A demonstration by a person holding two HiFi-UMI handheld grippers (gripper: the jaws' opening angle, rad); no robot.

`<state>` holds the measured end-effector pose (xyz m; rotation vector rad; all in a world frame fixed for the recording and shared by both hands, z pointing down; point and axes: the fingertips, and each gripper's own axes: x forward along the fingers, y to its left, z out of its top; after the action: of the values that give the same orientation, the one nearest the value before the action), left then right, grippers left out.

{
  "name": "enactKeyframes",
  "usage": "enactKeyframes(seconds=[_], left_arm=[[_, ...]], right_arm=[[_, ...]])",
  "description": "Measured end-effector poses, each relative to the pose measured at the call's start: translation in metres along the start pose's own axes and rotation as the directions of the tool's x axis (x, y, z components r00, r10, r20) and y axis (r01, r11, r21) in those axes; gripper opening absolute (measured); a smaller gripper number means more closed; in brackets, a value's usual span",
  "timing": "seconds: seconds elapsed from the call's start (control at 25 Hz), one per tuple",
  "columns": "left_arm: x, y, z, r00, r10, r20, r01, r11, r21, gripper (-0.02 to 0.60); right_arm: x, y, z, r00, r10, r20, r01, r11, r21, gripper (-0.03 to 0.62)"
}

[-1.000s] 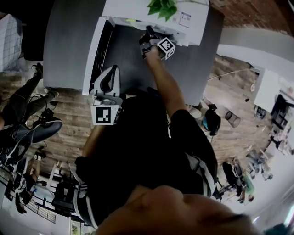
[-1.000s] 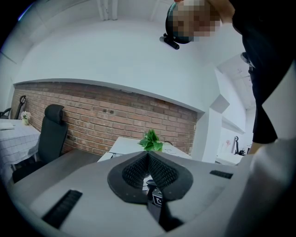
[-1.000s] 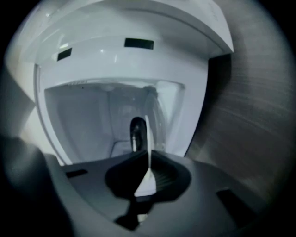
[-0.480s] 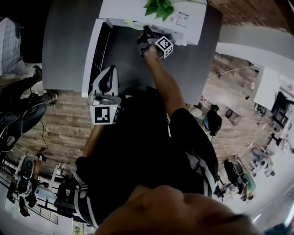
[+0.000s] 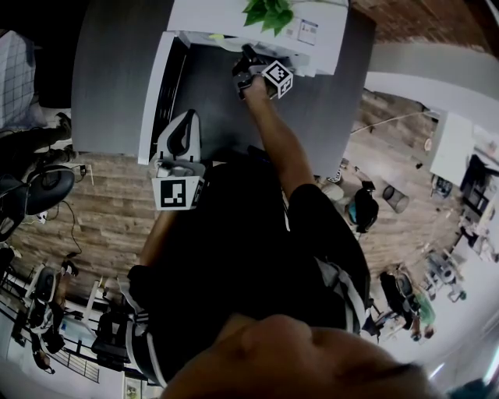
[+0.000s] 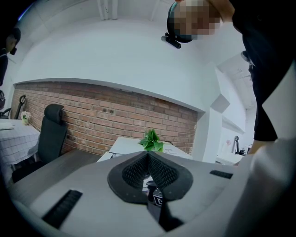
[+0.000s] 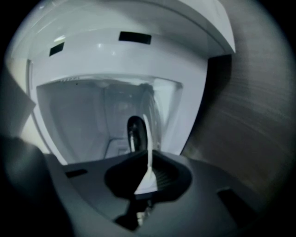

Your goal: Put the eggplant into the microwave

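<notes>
The white microwave (image 5: 234, 19) stands at the far edge of the dark table, its door (image 5: 160, 93) swung open to the left. My right gripper (image 5: 248, 56) reaches into the opening. In the right gripper view the dark, glossy eggplant (image 7: 135, 134) stands at the tips of my right gripper (image 7: 148, 152), inside the white cavity (image 7: 83, 120). The jaws are opening, and a thin gap shows lower between the pads, with the eggplant's end still at the tips. My left gripper (image 5: 189, 117) is shut and empty near the table's front edge, its pads (image 6: 159, 171) pressed together.
A green plant (image 5: 269, 12) sits on top of the microwave. The dark table (image 5: 117, 62) extends to the left of the open door. In the left gripper view a black chair (image 6: 51, 134) stands before a brick wall (image 6: 106, 115). Chairs and gear crowd the wooden floor (image 5: 109, 203).
Both grippers keep their places. Only the chairs and people on the floor at the left have shifted.
</notes>
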<state>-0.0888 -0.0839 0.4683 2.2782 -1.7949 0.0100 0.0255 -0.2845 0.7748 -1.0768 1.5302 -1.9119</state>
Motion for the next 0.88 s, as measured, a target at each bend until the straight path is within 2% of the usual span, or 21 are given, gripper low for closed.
enactKeyframes(seconds=[0.12,0.44,0.6,0.88], left_arm=[[-0.001,-0.001,0.007,0.999,-0.007,0.044,0.007,1.0,0.009,0.034],[-0.009,-0.001,0.005,1.0,0.001,0.031,-0.001,1.0,0.013,0.034],[-0.012,0.0,0.001,1.0,0.009,0.006,-0.009,1.0,0.009,0.034],[-0.017,-0.001,0.003,1.0,0.009,0.015,-0.009,1.0,0.004,0.034]], right_arm=[[0.0,0.001,0.0,1.0,0.0,0.001,0.0,1.0,-0.002,0.056],[0.001,0.004,-0.003,1.0,-0.002,-0.024,0.002,1.0,0.008,0.095],[-0.001,-0.001,-0.004,0.999,-0.023,-0.027,0.024,1.0,0.02,0.137],[-0.011,-0.004,-0.005,0.999,-0.034,-0.018,0.034,0.999,0.0,0.155]])
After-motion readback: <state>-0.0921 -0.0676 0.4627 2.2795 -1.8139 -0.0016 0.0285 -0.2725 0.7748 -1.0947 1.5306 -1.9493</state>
